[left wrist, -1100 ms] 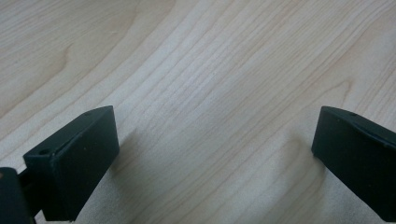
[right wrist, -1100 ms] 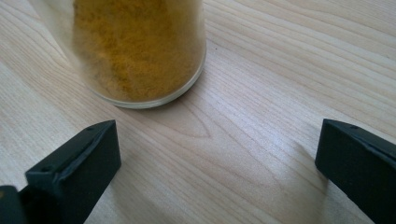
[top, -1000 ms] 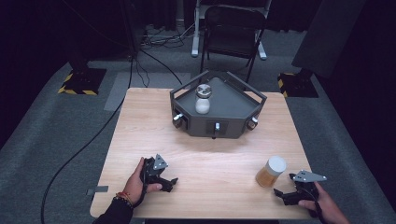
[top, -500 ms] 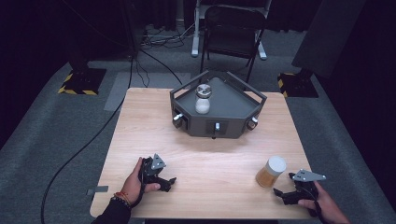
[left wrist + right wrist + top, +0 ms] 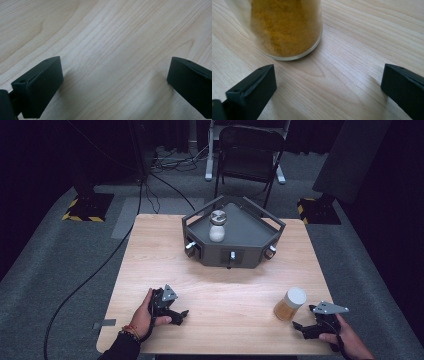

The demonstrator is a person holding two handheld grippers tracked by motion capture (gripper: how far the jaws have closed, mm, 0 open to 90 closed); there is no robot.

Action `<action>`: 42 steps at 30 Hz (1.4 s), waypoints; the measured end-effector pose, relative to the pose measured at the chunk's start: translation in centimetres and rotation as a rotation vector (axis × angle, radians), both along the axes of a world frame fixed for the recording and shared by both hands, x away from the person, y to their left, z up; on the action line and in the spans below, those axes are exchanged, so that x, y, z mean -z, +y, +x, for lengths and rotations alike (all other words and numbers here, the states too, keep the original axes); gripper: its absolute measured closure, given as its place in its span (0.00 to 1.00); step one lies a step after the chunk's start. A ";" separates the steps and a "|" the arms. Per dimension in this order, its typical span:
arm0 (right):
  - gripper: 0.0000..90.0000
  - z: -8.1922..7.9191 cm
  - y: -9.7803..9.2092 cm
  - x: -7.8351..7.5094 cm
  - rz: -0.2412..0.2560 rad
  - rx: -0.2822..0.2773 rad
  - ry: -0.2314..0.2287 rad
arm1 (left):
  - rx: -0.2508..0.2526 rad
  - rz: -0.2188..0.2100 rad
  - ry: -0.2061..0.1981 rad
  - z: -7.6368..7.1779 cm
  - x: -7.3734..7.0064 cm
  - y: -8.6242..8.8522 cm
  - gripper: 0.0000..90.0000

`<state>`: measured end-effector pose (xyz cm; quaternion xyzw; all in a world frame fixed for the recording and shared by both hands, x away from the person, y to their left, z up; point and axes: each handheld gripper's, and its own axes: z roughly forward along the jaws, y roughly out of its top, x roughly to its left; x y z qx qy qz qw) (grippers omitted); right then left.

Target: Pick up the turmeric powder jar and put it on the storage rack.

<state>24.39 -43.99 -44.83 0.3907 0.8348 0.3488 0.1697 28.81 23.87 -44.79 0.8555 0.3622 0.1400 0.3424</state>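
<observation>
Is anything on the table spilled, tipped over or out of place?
Nothing stands out. The jar of yellow powder stands upright with its lid on, near the right gripper. The white bottle stands upright in the grey tray.

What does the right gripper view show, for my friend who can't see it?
A glass jar of yellow-orange powder stands upright on a pale wooden table, just ahead of the right gripper and toward its left jaw. The gripper's two black jaws are spread wide apart, holding nothing.
</observation>
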 end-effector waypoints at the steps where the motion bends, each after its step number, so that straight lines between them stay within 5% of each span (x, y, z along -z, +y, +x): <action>1: 0.00 0.0 0.0 0.0 0.000 0.000 0.000 | -0.001 0.000 -0.001 0.0 0.0 0.0 0.00; 14: 0.00 0.0 0.0 0.0 0.000 0.002 0.000 | -0.007 0.001 -0.001 -0.2 0.0 0.0 0.00; 19: 0.01 -0.4 0.5 -0.6 -0.046 -0.003 -0.014 | -0.008 0.000 0.000 -0.1 0.0 0.0 0.00; 42: 0.01 -1.6 0.5 -1.8 0.046 -0.017 -0.084 | -0.008 0.002 0.000 0.0 0.0 -0.1 0.00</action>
